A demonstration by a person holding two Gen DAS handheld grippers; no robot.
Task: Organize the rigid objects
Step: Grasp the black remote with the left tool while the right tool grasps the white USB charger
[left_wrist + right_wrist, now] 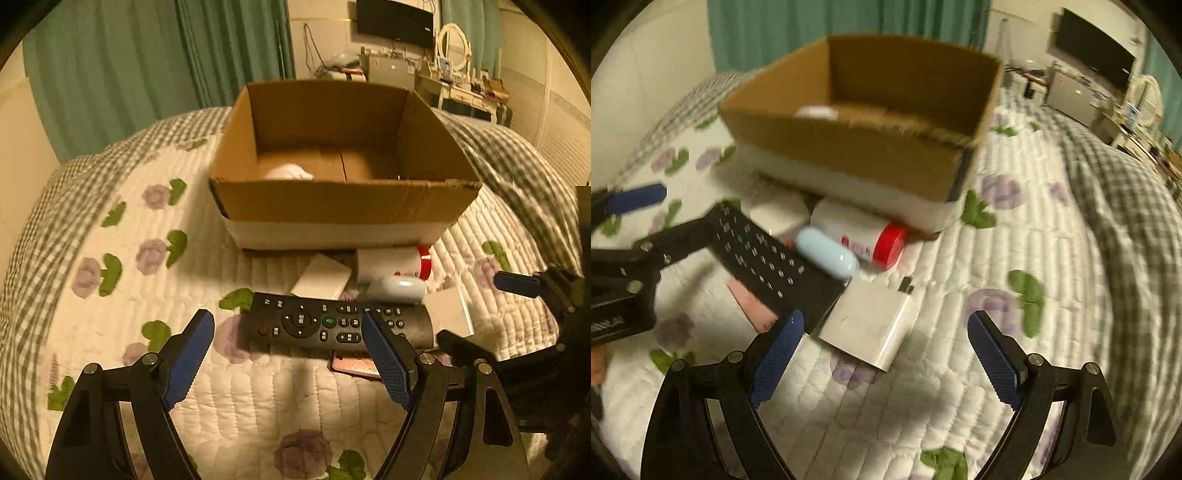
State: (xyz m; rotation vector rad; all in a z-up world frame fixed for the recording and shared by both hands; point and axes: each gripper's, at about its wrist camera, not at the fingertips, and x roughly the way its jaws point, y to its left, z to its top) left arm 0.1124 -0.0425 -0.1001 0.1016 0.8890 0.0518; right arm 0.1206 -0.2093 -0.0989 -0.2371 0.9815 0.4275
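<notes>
A black remote [325,325] lies on the quilted bed in front of an open cardboard box [343,199]. My left gripper [288,326] is open, its blue fingers straddling the remote's left and middle part. Behind the remote lie a white bottle with a red cap [391,264], a pale blue capsule-shaped case [397,290], a white block [321,277] and a white charger [868,325]. A pink flat item [356,365] sits under the remote. My right gripper [882,326] is open around the charger. A white object [288,172] lies inside the box.
The bed has a floral quilt [258,398] with a grey checked border [1126,206]. Green curtains [147,66] hang behind the box. A TV [395,22] and a cluttered dresser [461,85] stand at the far right.
</notes>
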